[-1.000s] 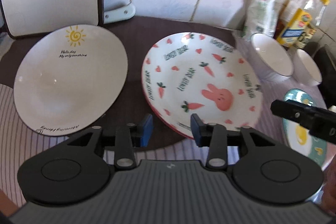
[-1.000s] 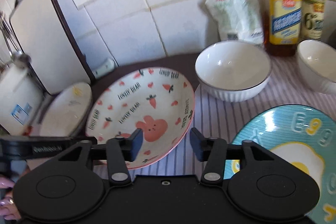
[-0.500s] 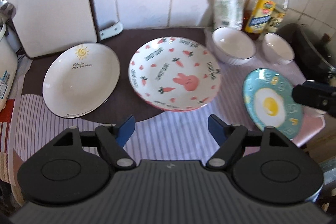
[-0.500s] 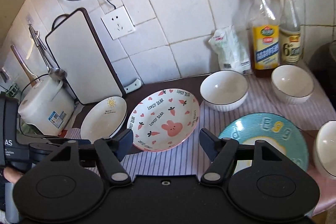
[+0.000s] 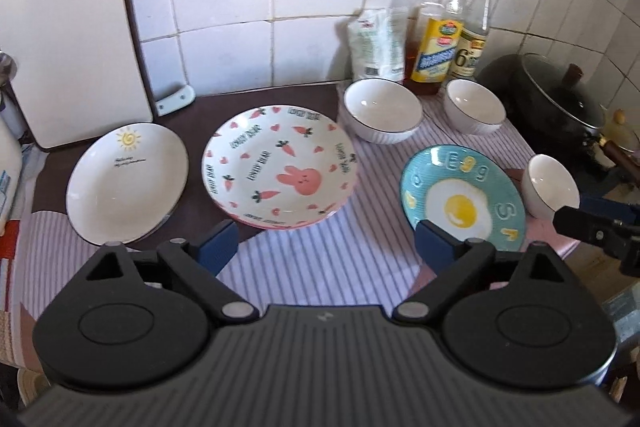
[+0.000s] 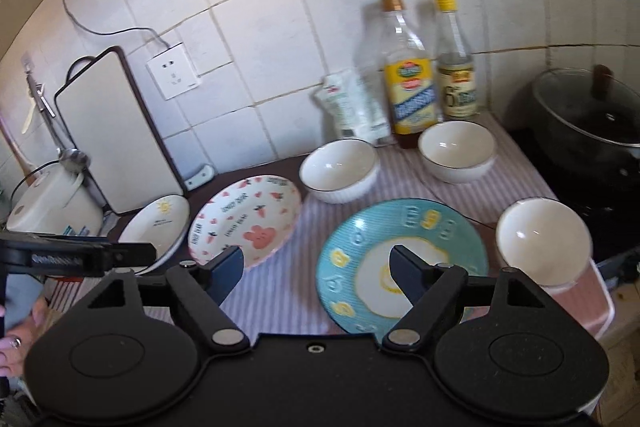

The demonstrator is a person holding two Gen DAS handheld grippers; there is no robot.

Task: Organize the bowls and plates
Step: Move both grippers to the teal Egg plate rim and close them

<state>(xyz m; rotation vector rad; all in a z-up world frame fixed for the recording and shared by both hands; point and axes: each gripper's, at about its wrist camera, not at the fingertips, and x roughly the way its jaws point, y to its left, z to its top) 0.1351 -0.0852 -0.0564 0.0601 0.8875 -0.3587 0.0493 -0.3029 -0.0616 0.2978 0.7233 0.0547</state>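
Three plates lie on the counter: a white sun plate (image 5: 126, 183) (image 6: 158, 227) at left, a rabbit-and-carrot plate (image 5: 278, 167) (image 6: 246, 217) in the middle, a blue fried-egg plate (image 5: 462, 197) (image 6: 400, 259) at right. Three white bowls stand apart: one (image 5: 382, 109) (image 6: 340, 169) behind the rabbit plate, one (image 5: 474, 105) (image 6: 458, 149) by the bottles, one (image 5: 550, 185) (image 6: 544, 239) at the right edge. My left gripper (image 5: 326, 247) is open and empty, held back above the counter front. My right gripper (image 6: 316, 271) is open and empty, over the egg plate's near left side.
A white cutting board (image 5: 60, 27) leans on the tiled wall at left, a rice cooker (image 6: 52, 203) beside it. Two bottles (image 5: 438, 35) and a bag (image 5: 378, 43) stand at the back. A black lidded pot (image 6: 592, 119) sits at right. The striped cloth (image 5: 320, 267) covers the counter front.
Both grippers have pulled back and up from the rabbit plate, and both have opened wide. The plates and bowls have not moved.
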